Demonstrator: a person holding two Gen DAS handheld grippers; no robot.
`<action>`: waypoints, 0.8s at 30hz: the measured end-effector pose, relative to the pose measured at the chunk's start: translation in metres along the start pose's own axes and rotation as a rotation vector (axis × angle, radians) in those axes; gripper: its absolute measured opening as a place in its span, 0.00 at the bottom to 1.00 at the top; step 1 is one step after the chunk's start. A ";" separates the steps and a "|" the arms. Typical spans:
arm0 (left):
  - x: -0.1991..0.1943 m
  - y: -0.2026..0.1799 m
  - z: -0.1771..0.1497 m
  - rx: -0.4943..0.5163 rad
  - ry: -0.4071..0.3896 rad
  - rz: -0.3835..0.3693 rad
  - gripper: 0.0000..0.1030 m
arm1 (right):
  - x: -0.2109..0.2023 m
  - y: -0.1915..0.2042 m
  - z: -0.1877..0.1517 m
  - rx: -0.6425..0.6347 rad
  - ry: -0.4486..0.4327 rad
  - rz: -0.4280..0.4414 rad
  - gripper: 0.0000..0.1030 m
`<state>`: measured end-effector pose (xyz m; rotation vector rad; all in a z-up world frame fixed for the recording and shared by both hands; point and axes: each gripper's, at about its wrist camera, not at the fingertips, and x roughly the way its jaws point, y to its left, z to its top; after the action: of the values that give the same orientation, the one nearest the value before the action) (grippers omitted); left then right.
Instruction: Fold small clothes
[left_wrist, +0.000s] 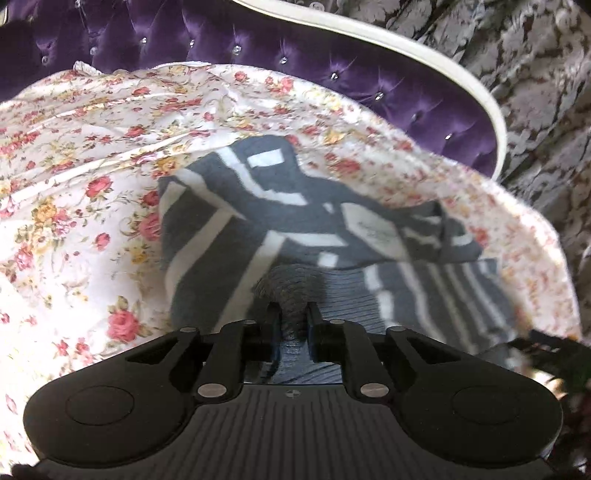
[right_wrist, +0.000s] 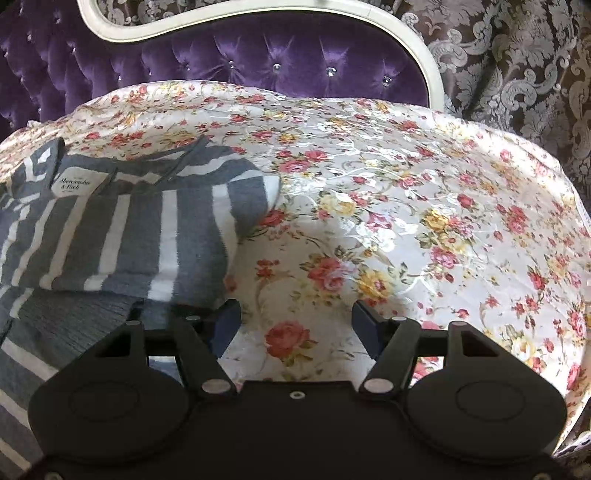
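Observation:
A grey and white striped garment (left_wrist: 236, 225) lies crumpled on a floral bedspread (left_wrist: 74, 184). My left gripper (left_wrist: 293, 314) is shut on a bunched grey ribbed edge of the striped garment, lifted a little off the bed. In the right wrist view the same garment (right_wrist: 147, 229) lies at the left, with a white brand label (right_wrist: 79, 182) facing up. My right gripper (right_wrist: 295, 317) is open and empty, low over the bedspread (right_wrist: 406, 221), just right of the garment's edge; its left finger (right_wrist: 229, 317) is next to the cloth.
A purple tufted headboard (right_wrist: 258, 55) with a cream frame (right_wrist: 424, 55) stands behind the bed. Brown and silver damask curtains (right_wrist: 517, 74) hang at the right. The bed's right edge (left_wrist: 546, 229) drops off near the curtains.

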<state>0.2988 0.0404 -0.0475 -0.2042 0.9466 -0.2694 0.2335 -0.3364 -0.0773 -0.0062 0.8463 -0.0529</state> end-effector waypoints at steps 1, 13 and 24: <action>0.001 0.002 -0.001 0.008 -0.006 0.015 0.21 | -0.001 -0.002 0.001 0.008 0.000 0.006 0.66; -0.018 0.005 -0.009 0.121 -0.194 0.234 0.23 | -0.007 -0.020 0.008 0.141 -0.040 0.086 0.64; -0.016 -0.015 -0.033 0.174 -0.238 0.078 0.24 | 0.004 -0.020 0.009 0.330 -0.072 0.302 0.51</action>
<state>0.2610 0.0297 -0.0495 -0.0384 0.6897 -0.2483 0.2418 -0.3566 -0.0741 0.4271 0.7513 0.0914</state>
